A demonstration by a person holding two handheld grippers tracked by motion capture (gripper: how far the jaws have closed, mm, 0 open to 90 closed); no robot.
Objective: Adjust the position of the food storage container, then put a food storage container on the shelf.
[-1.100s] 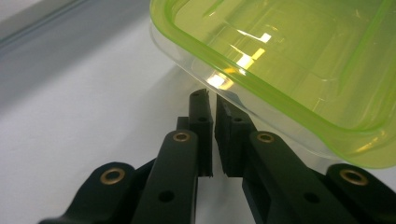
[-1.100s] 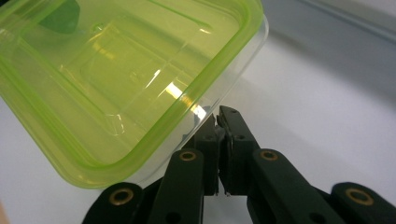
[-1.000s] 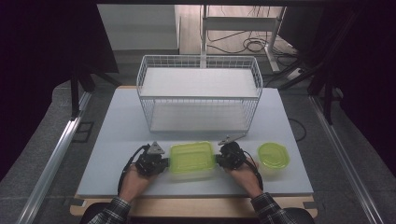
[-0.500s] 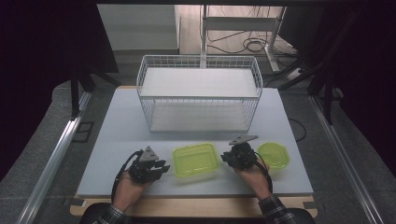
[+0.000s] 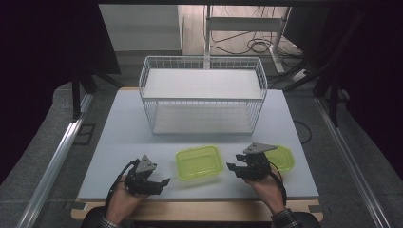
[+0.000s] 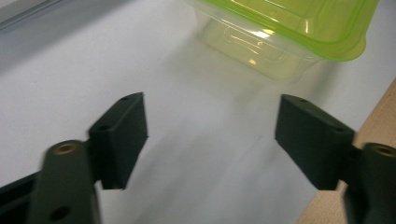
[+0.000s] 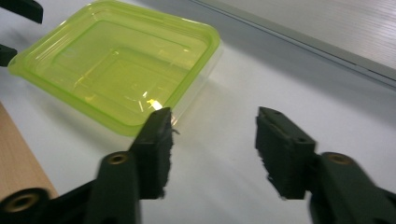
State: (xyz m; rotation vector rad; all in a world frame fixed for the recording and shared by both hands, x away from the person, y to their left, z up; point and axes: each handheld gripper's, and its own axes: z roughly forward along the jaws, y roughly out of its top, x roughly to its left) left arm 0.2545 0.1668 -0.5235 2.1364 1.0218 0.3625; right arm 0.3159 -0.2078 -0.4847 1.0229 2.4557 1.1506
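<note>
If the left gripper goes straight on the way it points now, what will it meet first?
Most likely the green rectangular container: it sits just ahead of the open left gripper, slightly to one side, with bare table between.

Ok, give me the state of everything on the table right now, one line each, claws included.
Rectangular green container: lid on, flat on the table, free of both claws.
Round green container: lid on, behind the right claw.
Wire basket: upright, nothing inside.
Left claw: open, jaws have just been opening, nothing between them.
Right claw: open, jaws have just been opening, nothing between them.
</note>
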